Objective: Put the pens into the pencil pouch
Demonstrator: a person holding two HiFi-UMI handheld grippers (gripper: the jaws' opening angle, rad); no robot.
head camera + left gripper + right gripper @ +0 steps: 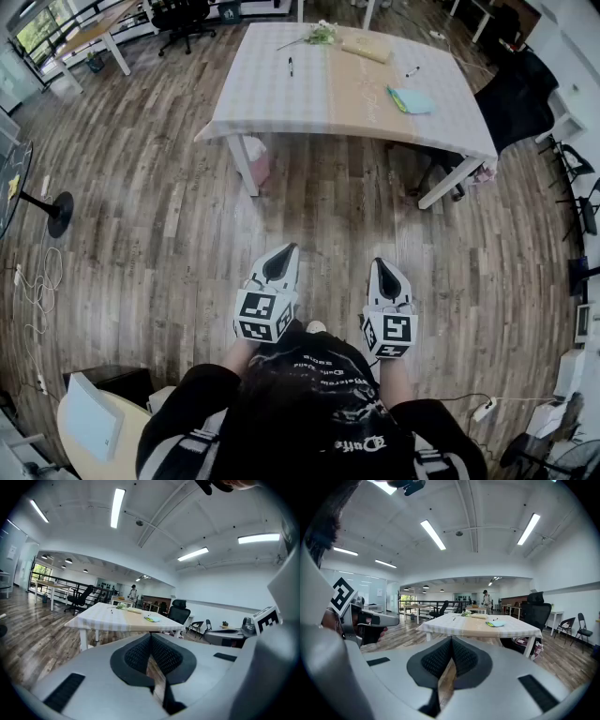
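Note:
A table with a pale checked cloth stands well ahead of me across the wooden floor. One black pen lies on its left half, and a second pen lies near the far right. A light blue pouch rests on the right side, and it shows small in the right gripper view and the left gripper view. My left gripper and right gripper are held side by side close to my body, far short of the table. Both are shut with nothing between the jaws.
A tan flat object and a small bunch of flowers lie at the table's far edge. A black office chair stands at the table's right, another chair far left. A round stand base and cables lie on the floor left.

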